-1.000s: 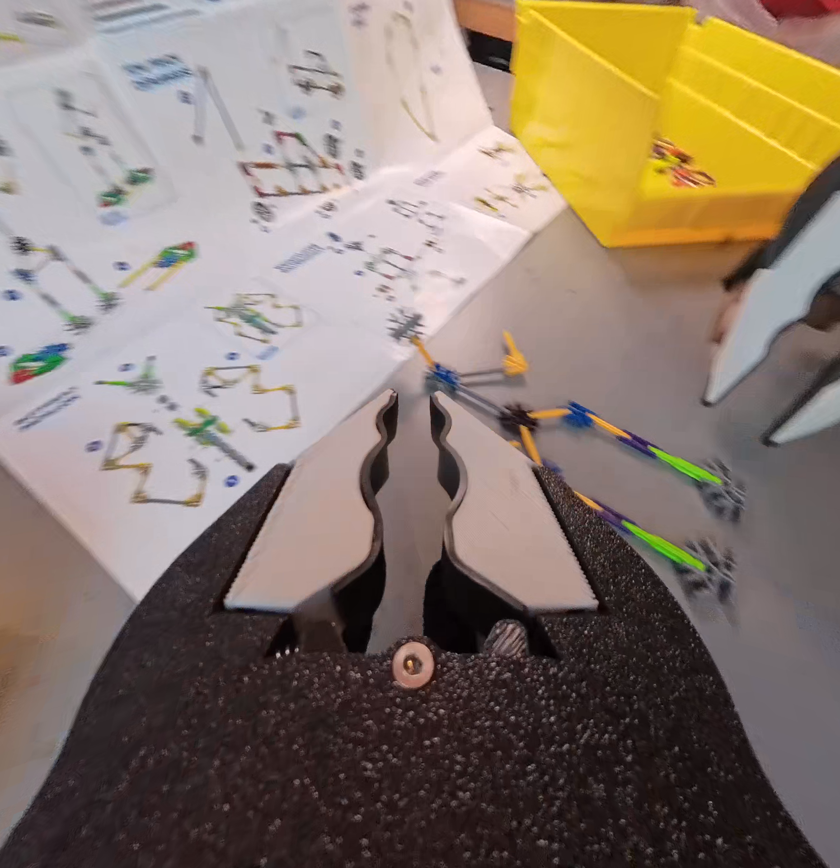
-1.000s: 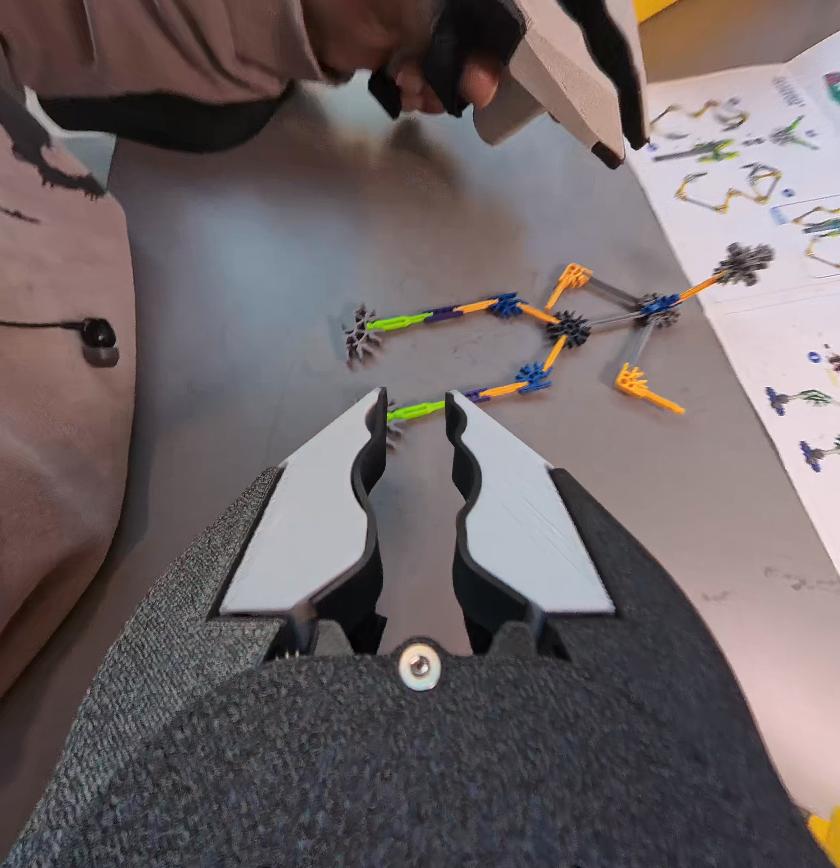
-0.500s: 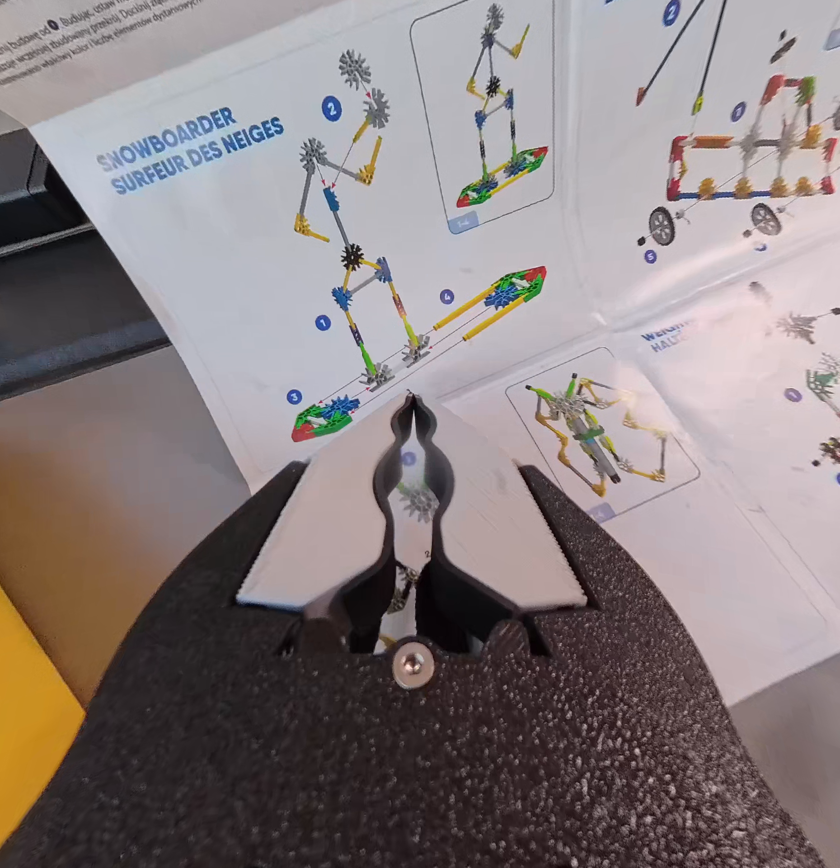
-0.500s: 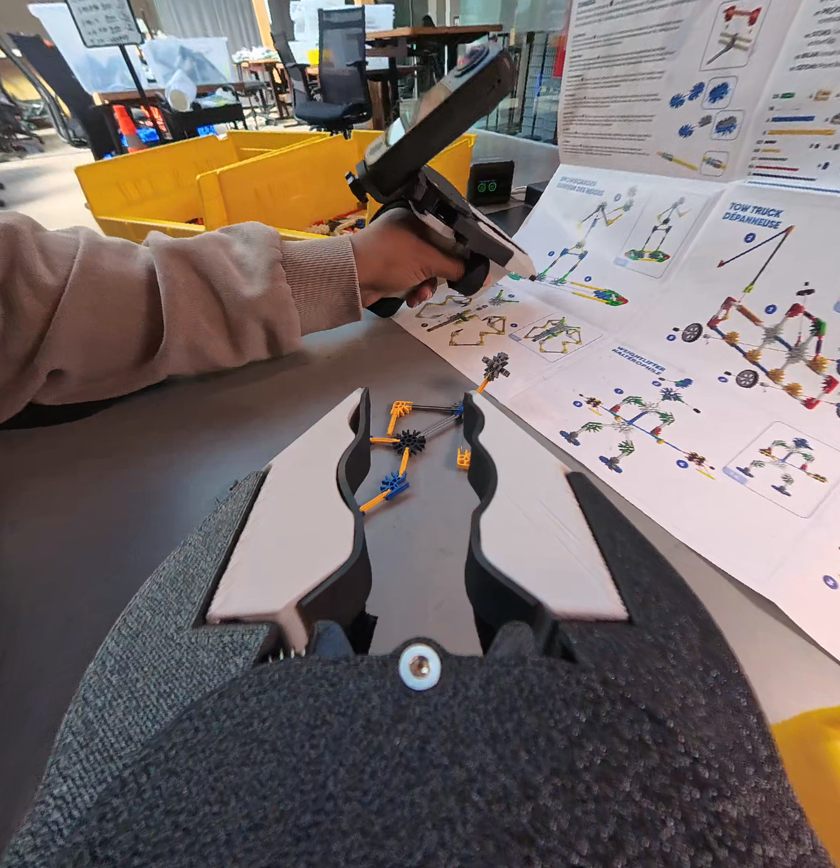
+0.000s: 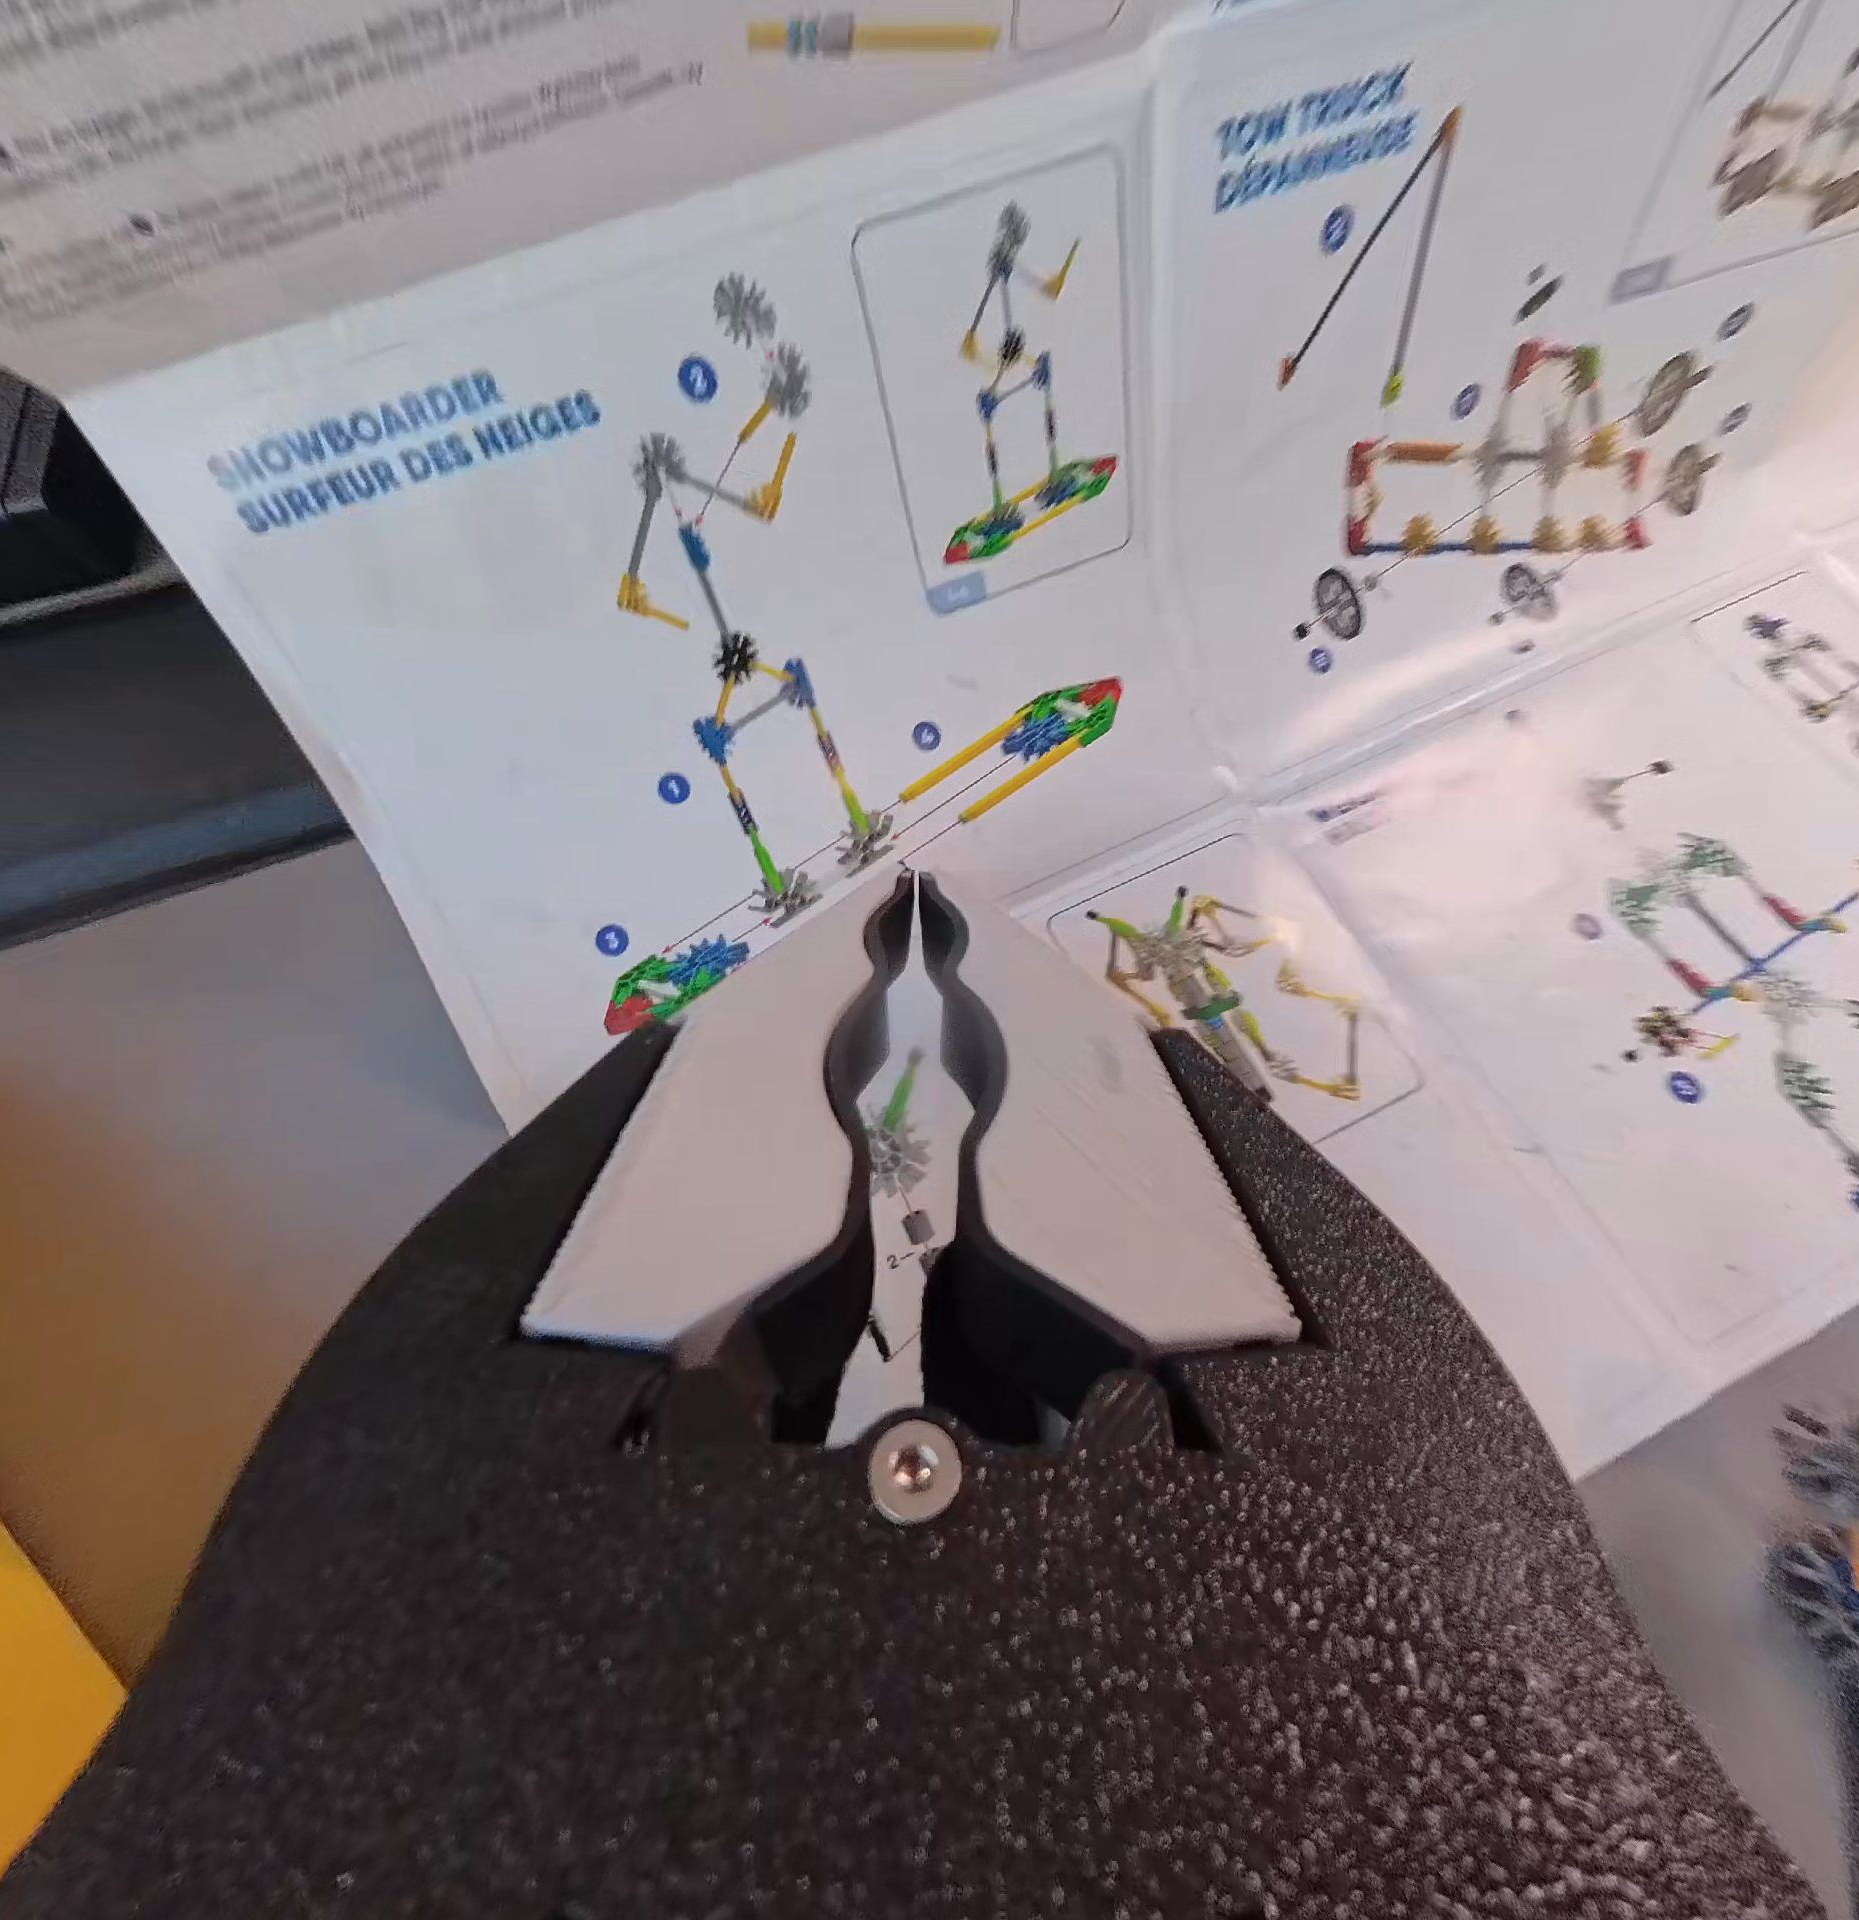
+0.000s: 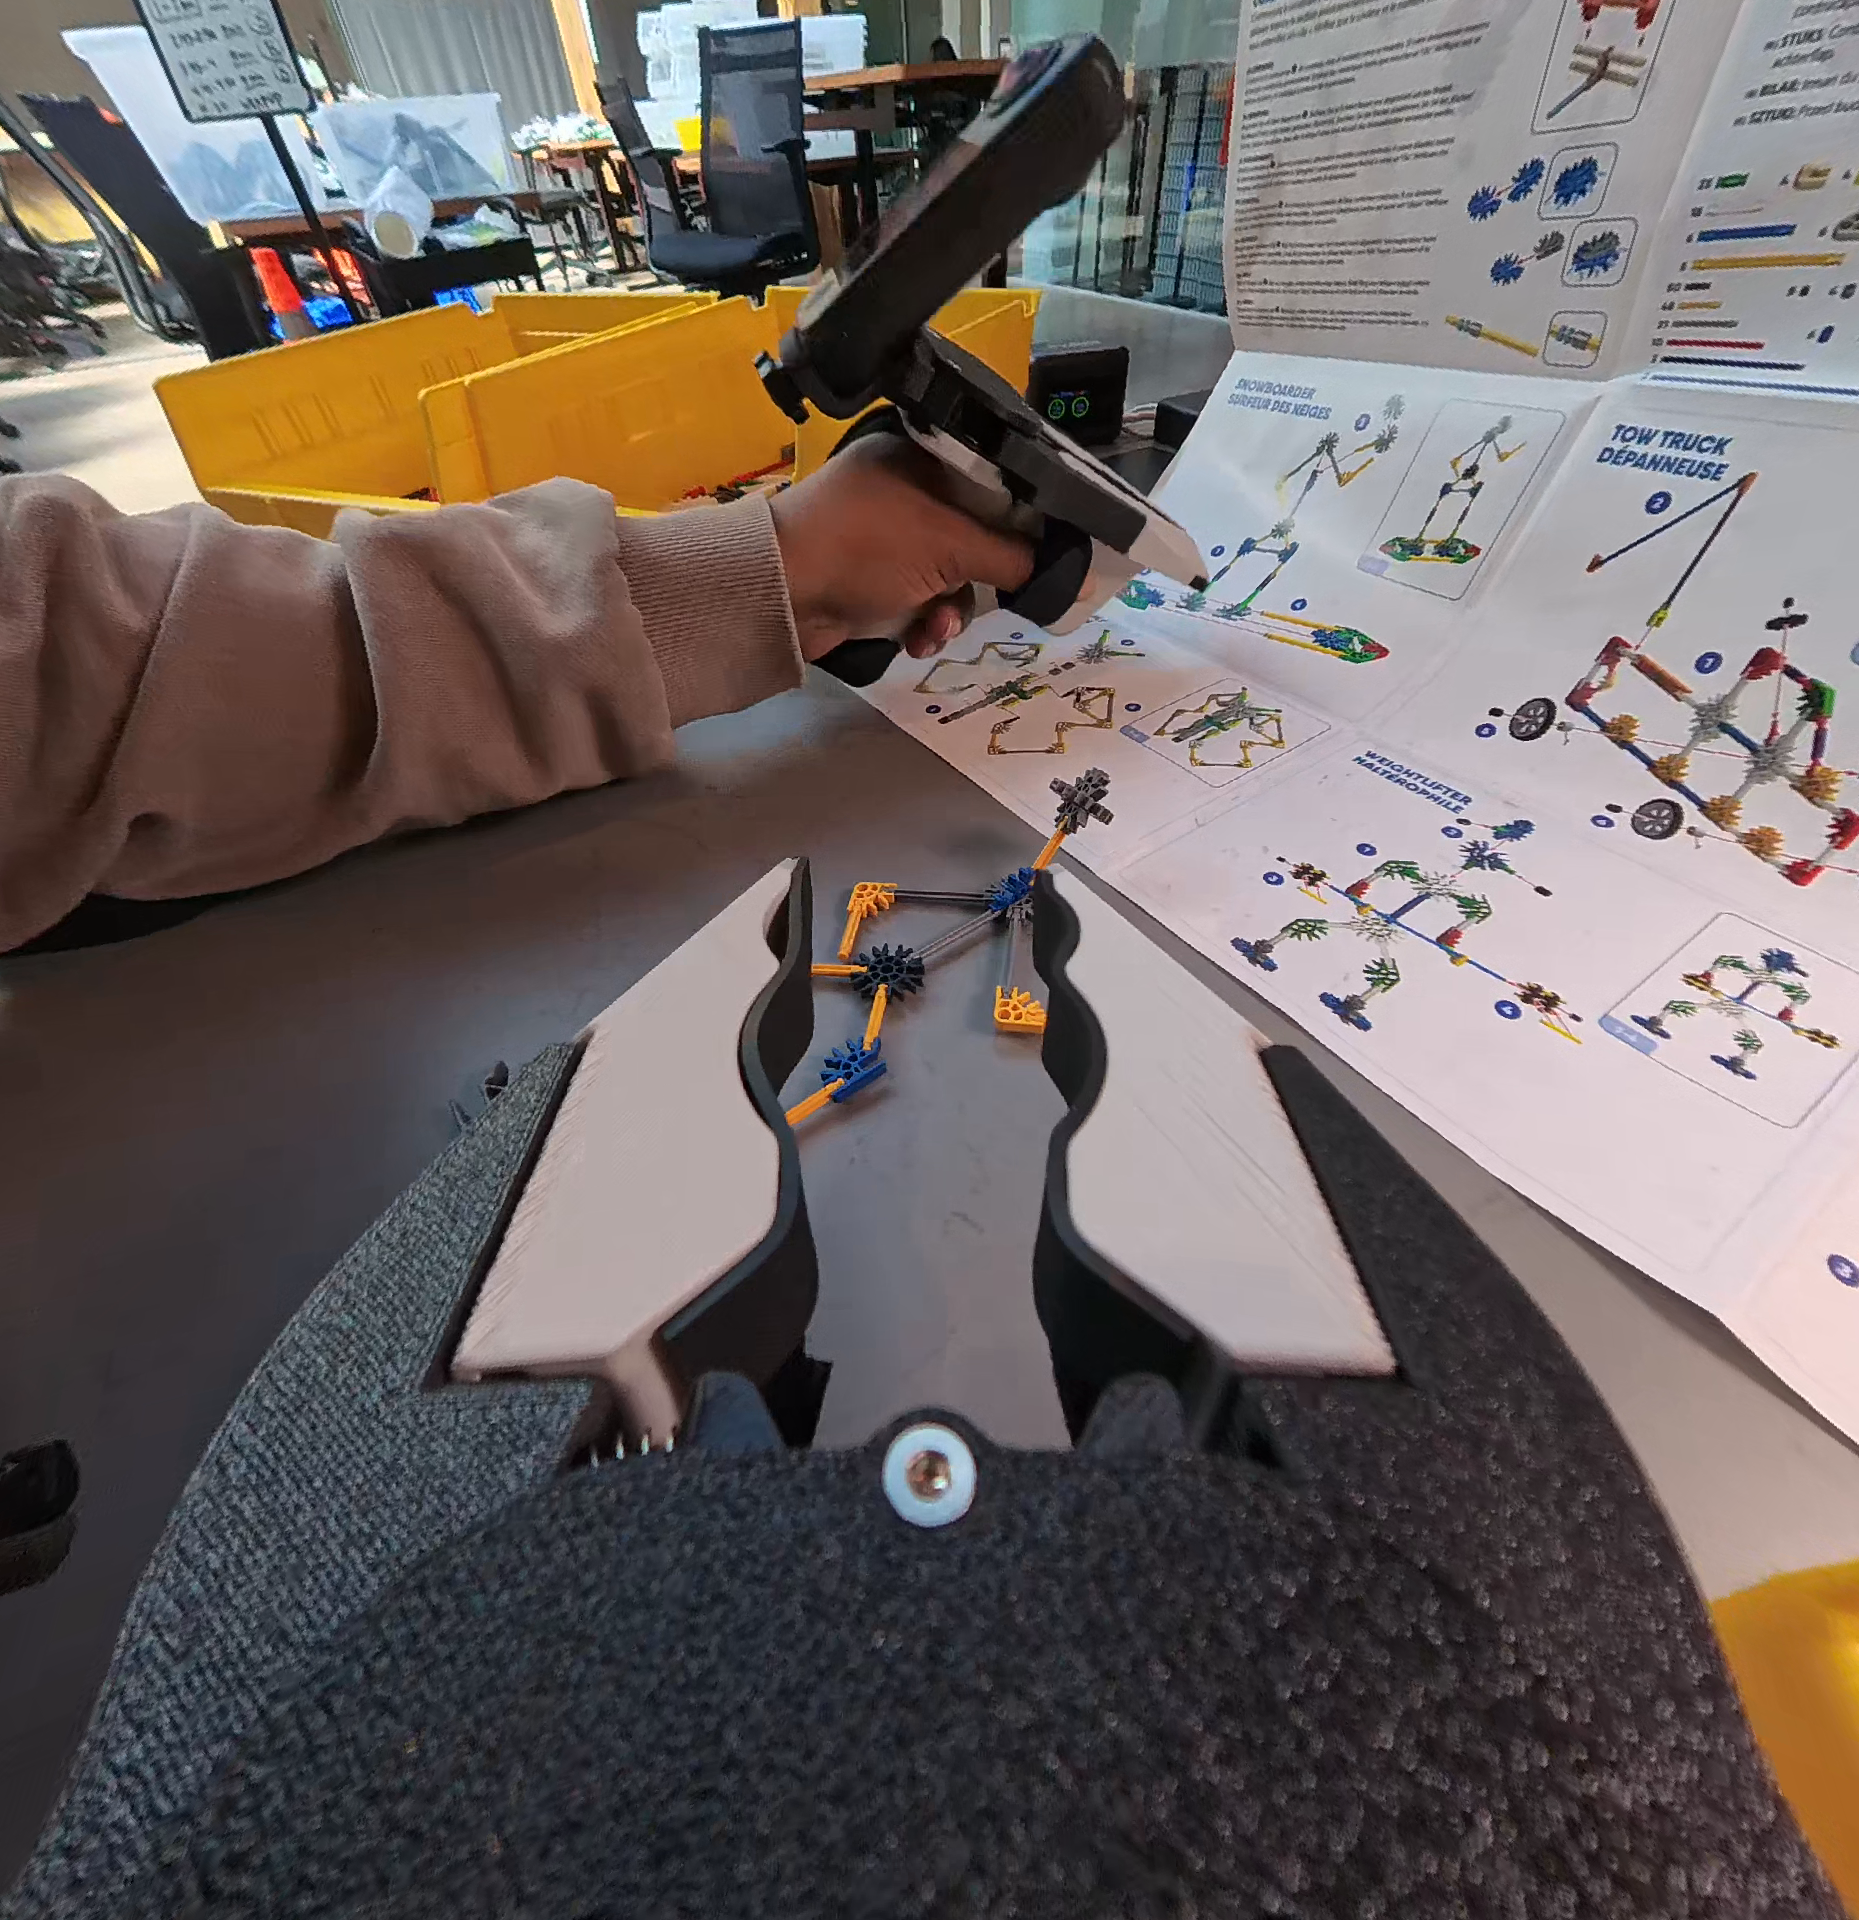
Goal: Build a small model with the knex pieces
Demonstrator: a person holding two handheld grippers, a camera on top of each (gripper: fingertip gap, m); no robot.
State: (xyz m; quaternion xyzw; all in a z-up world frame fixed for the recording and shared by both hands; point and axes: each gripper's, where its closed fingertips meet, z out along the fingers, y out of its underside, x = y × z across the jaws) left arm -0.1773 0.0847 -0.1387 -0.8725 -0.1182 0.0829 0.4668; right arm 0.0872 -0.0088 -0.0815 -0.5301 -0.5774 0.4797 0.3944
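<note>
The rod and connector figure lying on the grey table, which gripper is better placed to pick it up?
Probably the right gripper: open, fingers either side of the figure. The left gripper is shut, pointing at the paper instruction sheet.

Glossy paper instruction sheet; matt grey tabletop; plastic rod-and-connector figure; yellow plastic bins.

We find the left gripper with fingertips pressed together, empty, poised over the white instruction sheet on the grey table.
</note>
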